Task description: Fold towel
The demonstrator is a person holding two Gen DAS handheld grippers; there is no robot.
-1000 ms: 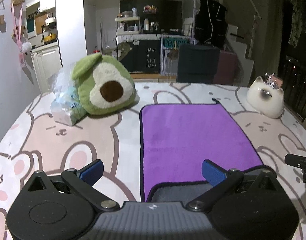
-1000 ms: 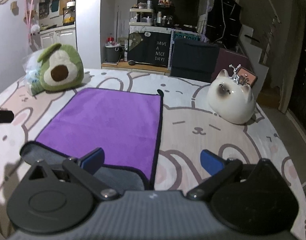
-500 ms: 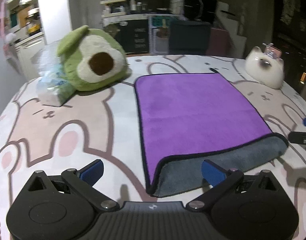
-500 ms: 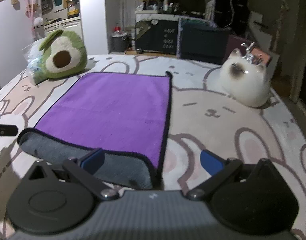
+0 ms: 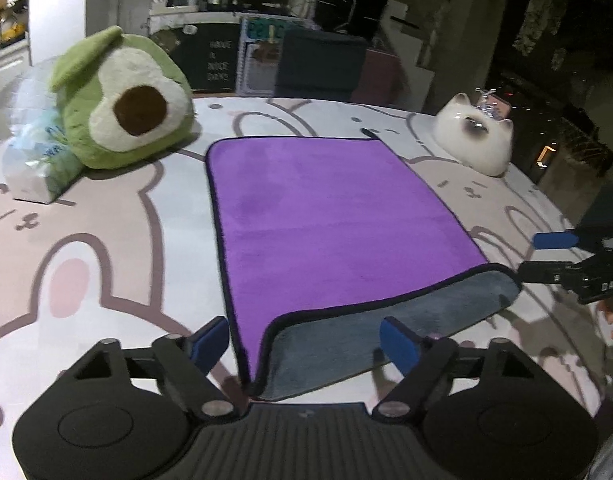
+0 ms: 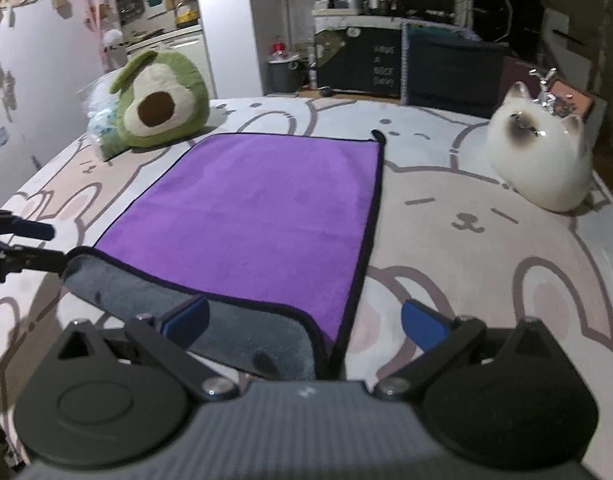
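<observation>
A purple towel (image 5: 326,216) with a grey underside lies flat on the bunny-print cover; its near edge is turned over, showing a grey strip (image 5: 386,332). It also shows in the right wrist view (image 6: 258,216). My left gripper (image 5: 306,342) is open and empty, above the towel's near left corner. My right gripper (image 6: 306,322) is open and empty, above the near right corner. The right gripper's fingers (image 5: 554,240) show at the right edge of the left wrist view; the left gripper's fingers (image 6: 30,230) show at the left edge of the right wrist view.
A green avocado plush (image 5: 122,100) and a plastic packet (image 5: 38,160) sit at the far left of the towel. A white cat figure (image 5: 474,140) sits at the far right. Bunny-print cover (image 5: 86,240) surrounds the towel. Kitchen shelves and furniture stand beyond.
Both grippers have risen and drawn back from the towel's near edge. The grey folded strip, partly hidden before, now lies in full view, released on the cover.
</observation>
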